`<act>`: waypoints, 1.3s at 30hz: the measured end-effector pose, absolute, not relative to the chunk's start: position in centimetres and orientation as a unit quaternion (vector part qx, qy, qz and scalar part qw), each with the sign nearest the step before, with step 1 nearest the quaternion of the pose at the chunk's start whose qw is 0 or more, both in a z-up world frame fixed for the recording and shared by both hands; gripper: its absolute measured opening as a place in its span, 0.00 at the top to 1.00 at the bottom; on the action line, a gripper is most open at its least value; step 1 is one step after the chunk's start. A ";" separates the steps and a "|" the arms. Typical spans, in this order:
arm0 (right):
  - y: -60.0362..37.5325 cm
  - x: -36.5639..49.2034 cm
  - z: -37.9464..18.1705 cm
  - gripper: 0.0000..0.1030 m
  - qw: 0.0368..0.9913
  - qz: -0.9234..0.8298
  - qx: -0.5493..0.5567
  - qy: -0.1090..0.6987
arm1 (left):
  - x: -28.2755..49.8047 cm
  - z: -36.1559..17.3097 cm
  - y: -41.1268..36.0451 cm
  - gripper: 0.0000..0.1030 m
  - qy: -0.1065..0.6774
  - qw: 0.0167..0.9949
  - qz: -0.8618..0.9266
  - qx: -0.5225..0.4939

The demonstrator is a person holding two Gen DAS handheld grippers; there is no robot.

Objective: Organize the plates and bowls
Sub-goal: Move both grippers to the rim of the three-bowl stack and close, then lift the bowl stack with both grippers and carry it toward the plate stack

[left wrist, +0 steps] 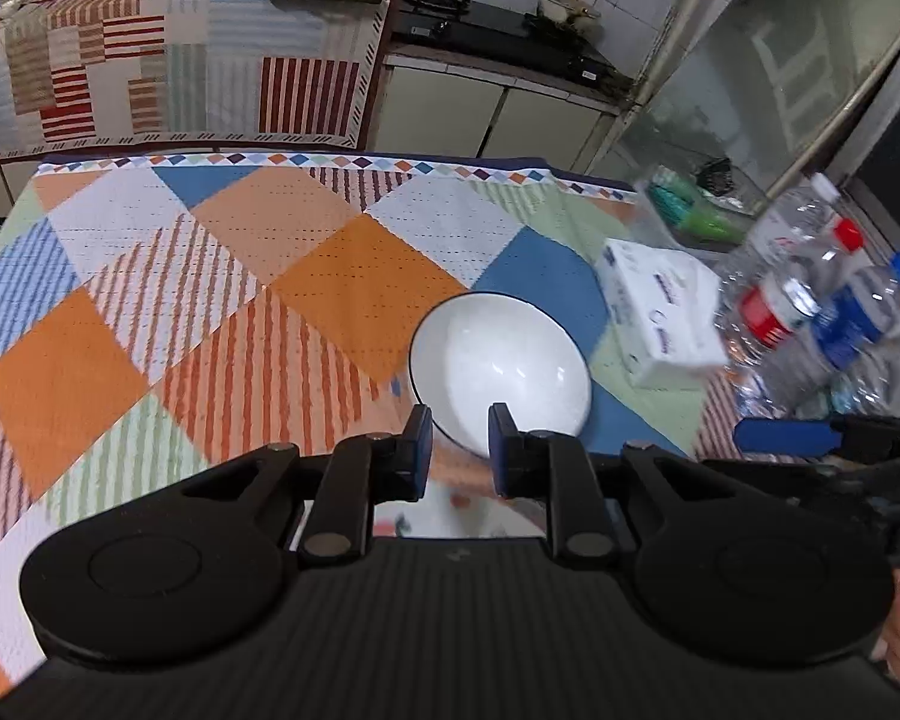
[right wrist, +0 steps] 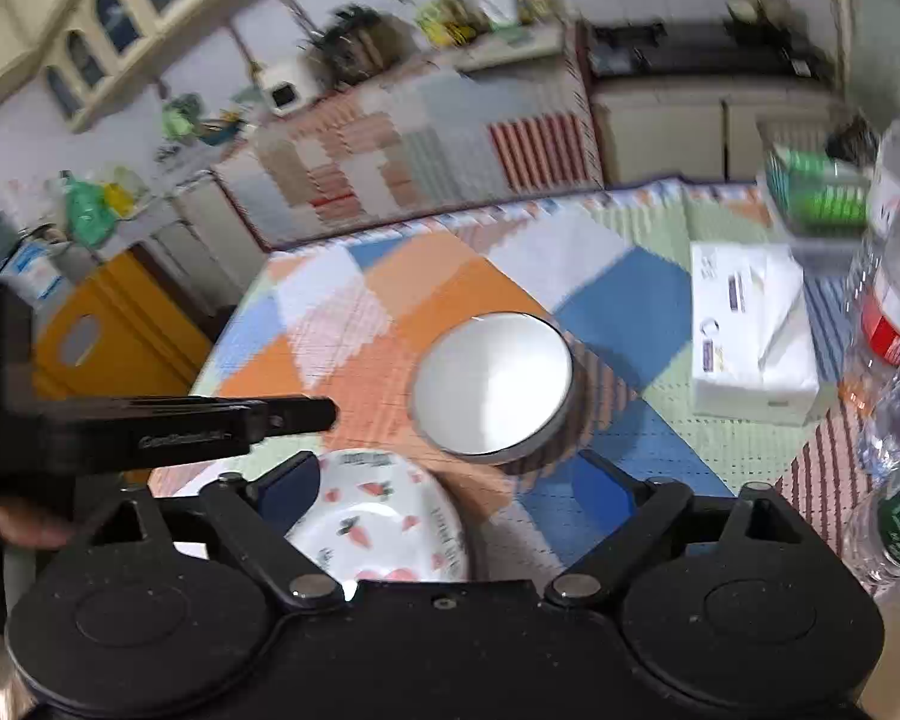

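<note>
kitchen surface under a patchwork cloth [left wrist: 306, 276]. nearest, a strawberry-print plate [right wrist: 384, 528] lies between the wide-apart jaws of the right gripper [right wrist: 447, 492], untouched. the left gripper [left wrist: 459, 450], jaws nearly together and empty, points steeply down at the white bowl [left wrist: 498, 360] beyond. both look glazed ceramic: rigid, slippery, breakable; grip at the rim. tissue box [left wrist: 660, 312] farther off.

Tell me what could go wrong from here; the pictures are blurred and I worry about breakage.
1. The water bottles stand crowded together close beside the open right tongs; a sideways swing could topple them.
2. The left tongs and the right tongs are close together over the strawberry plate; they might clash and chip it or the white bowl nearby.
</note>
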State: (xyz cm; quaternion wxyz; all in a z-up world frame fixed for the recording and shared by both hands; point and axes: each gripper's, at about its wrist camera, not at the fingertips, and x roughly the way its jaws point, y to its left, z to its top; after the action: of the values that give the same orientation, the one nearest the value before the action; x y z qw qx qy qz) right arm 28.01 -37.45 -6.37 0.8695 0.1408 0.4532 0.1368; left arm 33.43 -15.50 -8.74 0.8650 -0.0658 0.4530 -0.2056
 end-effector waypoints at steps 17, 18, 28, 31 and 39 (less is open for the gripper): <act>-37.5 37.0 -16.8 0.43 0.843 0.008 0.161 0.513 | 38.1 -15.0 -19.1 0.80 0.482 0.859 -0.169 -0.031; -37.4 37.2 -17.1 0.46 0.843 0.004 0.156 0.514 | 38.2 -15.1 -19.1 0.80 0.484 0.858 -0.167 -0.032; -37.7 37.9 -17.9 0.87 0.840 0.016 0.175 0.514 | 38.0 -15.0 -19.0 0.89 0.503 0.846 -0.167 -0.062; -37.3 37.2 -17.4 0.86 0.836 0.001 0.178 0.519 | 37.2 -14.6 -19.5 0.89 0.508 0.844 -0.170 -0.033; -38.6 33.8 -14.2 0.86 0.834 0.023 0.207 0.512 | 34.3 -10.5 -18.7 0.89 0.510 0.833 -0.210 -0.036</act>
State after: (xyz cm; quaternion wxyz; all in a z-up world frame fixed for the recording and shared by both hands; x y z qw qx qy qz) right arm 33.83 -38.64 -14.21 0.8335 0.2071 0.5117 0.0231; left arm 34.27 -18.74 -10.54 0.8334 -0.0363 0.5099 -0.2101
